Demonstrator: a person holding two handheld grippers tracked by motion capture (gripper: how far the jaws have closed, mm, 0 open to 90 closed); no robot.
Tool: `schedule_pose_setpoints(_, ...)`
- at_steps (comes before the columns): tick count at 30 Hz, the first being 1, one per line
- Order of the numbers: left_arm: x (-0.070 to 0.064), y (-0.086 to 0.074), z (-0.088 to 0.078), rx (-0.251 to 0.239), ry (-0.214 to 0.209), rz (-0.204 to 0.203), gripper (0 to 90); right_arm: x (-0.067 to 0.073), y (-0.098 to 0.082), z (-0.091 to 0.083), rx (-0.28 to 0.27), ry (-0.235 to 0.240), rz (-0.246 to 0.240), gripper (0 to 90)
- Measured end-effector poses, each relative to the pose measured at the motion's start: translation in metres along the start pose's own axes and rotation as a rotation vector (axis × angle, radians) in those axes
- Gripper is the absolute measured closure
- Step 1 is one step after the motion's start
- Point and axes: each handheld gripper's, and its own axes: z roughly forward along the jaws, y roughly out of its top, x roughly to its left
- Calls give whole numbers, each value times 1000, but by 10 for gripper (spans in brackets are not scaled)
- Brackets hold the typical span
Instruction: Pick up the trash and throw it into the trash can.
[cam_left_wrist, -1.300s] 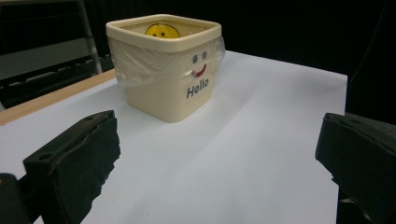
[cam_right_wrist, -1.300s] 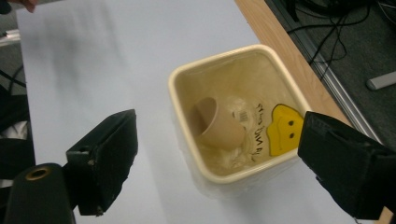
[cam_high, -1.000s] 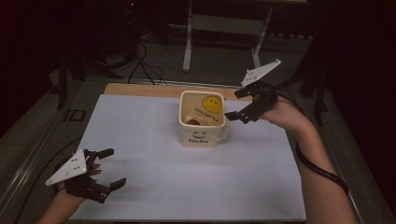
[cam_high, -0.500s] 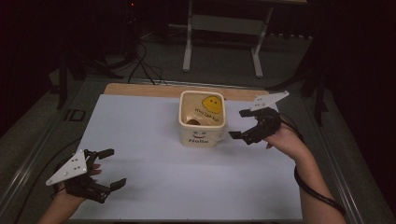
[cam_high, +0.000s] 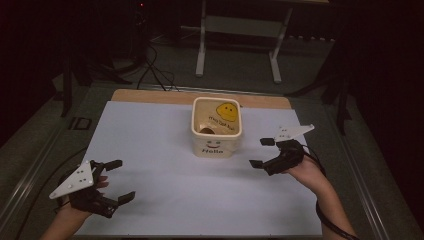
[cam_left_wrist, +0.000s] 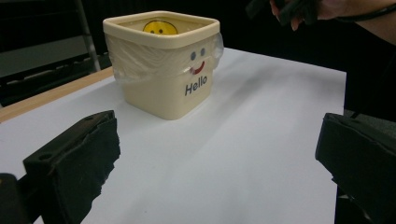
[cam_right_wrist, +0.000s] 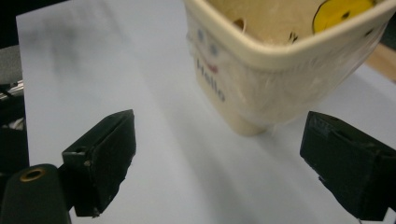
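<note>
Upright cream "Hello" tub (cam_high: 217, 131), smiley-faced

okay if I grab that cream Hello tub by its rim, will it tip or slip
Probably stable: the tub stands upright on a flat base. It looks like thin plastic, so likely light and may flex when squeezed. The clear film around its walls could make them slippery; the thicker rim seems a safer hold.

A cream tub (cam_high: 217, 131) bears a yellow smiley, blue eyes, red smile and black "Hello".
</note>
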Motion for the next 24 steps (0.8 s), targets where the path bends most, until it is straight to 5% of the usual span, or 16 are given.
schedule_pose_setpoints(11,0,0,0,4,-3,2,6,7,-37,8,5,13,31,104)
schedule_pose_setpoints(24,0,-2,2,14,-11,-2,6,9,-59,18,17,47,48,105)
